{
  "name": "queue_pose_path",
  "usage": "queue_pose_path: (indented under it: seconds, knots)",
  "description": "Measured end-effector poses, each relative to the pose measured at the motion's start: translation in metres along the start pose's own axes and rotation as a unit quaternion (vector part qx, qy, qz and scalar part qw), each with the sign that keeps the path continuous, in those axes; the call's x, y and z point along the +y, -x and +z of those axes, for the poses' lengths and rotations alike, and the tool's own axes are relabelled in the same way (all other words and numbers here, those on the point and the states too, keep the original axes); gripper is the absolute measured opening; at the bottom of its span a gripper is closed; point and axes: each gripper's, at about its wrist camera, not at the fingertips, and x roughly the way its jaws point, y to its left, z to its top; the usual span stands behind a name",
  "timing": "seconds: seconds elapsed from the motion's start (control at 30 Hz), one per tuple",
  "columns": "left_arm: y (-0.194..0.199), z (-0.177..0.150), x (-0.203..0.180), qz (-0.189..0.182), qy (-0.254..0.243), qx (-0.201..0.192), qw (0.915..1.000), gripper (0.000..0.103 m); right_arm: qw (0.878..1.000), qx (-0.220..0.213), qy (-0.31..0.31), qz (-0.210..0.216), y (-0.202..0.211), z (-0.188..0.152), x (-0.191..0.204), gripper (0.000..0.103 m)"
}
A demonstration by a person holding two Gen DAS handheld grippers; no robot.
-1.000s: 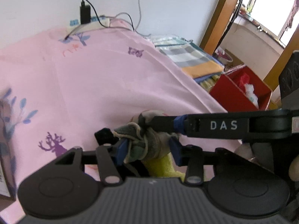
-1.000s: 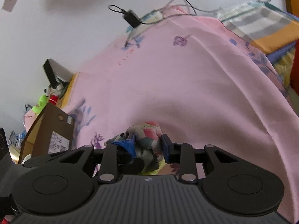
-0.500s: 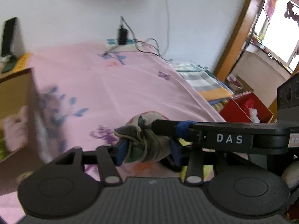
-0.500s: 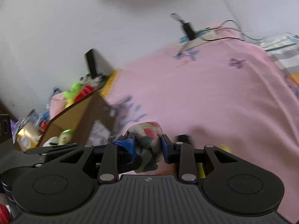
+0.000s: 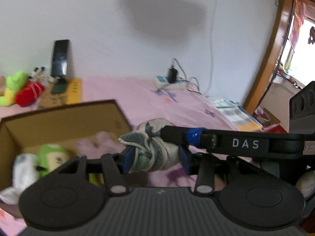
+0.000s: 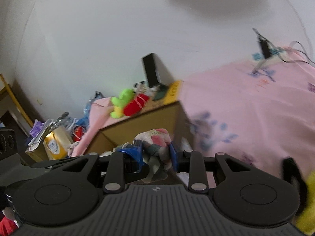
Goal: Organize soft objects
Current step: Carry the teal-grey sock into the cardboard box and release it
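Observation:
Both grippers are shut on one soft patchwork cloth toy, grey-green and white with pink patches, and hold it in the air. My left gripper pinches its lower part; the right gripper's finger crosses in from the right. In the right wrist view my right gripper clamps the same toy. An open cardboard box stands just left of the toy, at the bed's edge, and it also shows in the right wrist view. Inside it lie a green plush and a white one.
The pink bedsheet spreads to the right. A green, yellow and red plush lies behind the box, near a black device. A charger and cables sit by the wall. Folded cloths lie at the bed's right side.
Both grippers have swung left with the toy, away from the middle of the bed. The cardboard box with its plush toys has come into view right beside the toy.

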Motion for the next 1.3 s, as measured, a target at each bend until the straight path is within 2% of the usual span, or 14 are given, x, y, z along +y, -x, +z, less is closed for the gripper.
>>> queue_pose_path:
  seconds: [0.3, 0.47, 0.67, 0.9, 1.1, 1.3]
  knots:
    - [0.000, 0.013, 0.089, 0.031, 0.022, 0.004, 0.9993, 0.043, 1.000, 0.014, 0.016, 0.004, -0.083, 0.005, 0.049, 0.012]
    - [-0.017, 0.013, 0.125, 0.039, 0.040, 0.024, 0.9982, 0.044, 0.999, 0.032, 0.015, -0.016, -0.119, 0.002, 0.061, 0.012]
    - [-0.037, 0.006, 0.150, 0.055, 0.058, 0.051, 0.9955, 0.046, 0.997, 0.049, 0.030, -0.055, -0.149, -0.003, 0.069, 0.013]
    - [-0.041, -0.004, 0.159, 0.059, 0.065, 0.070, 0.9936, 0.046, 0.996, 0.050, 0.016, -0.077, -0.152, -0.006, 0.067, 0.014]
    - [-0.031, -0.002, 0.153, 0.068, 0.069, 0.068, 0.9930, 0.049, 0.997, 0.023, -0.004, -0.072, -0.129, -0.004, 0.065, 0.014]
    - [-0.022, 0.003, 0.139, 0.094, 0.053, 0.081, 0.9908, 0.049, 0.998, 0.019, -0.011, -0.065, -0.110, -0.006, 0.064, 0.014]
